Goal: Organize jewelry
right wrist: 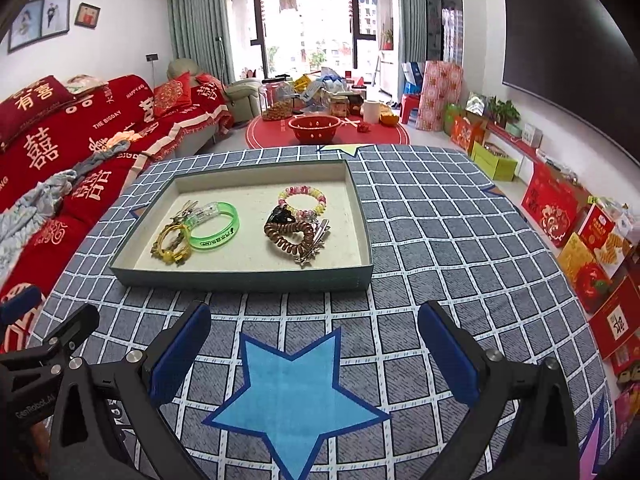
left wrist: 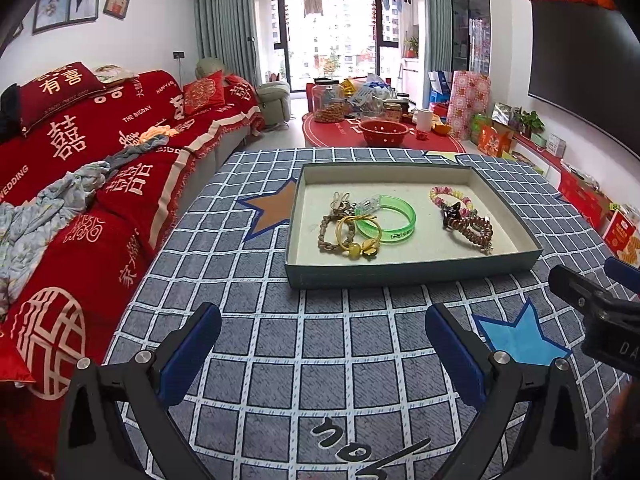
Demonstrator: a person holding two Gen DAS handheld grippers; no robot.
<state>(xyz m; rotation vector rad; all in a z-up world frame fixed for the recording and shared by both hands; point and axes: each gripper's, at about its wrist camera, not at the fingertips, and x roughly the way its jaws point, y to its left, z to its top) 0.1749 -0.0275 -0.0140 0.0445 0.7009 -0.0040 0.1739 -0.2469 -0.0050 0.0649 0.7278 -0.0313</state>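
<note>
**Jewelry gathered in the tray, both grippers waiting**

Jewelry lies in two clusters inside the shallow grey-green cardboard tray (right wrist: pixel 248 278) on the checked blue tablecloth (right wrist: pixel 440 240), likely sorted by kind. The translucent green plastic bangle (left wrist: pixel 390 218) lies flat; the brown spiral hair tie (right wrist: pixel 290 236) stretches sideways. The left gripper (left wrist: pixel 322 354) and right gripper (right wrist: pixel 314 350) hover spread wide, empty.

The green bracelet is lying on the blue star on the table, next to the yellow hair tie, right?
Not quite. The green bracelet is lying inside the tray, not on the blue star. It is next to the yellow hair tie, as you said. The right wrist view shows this clearly.
</note>
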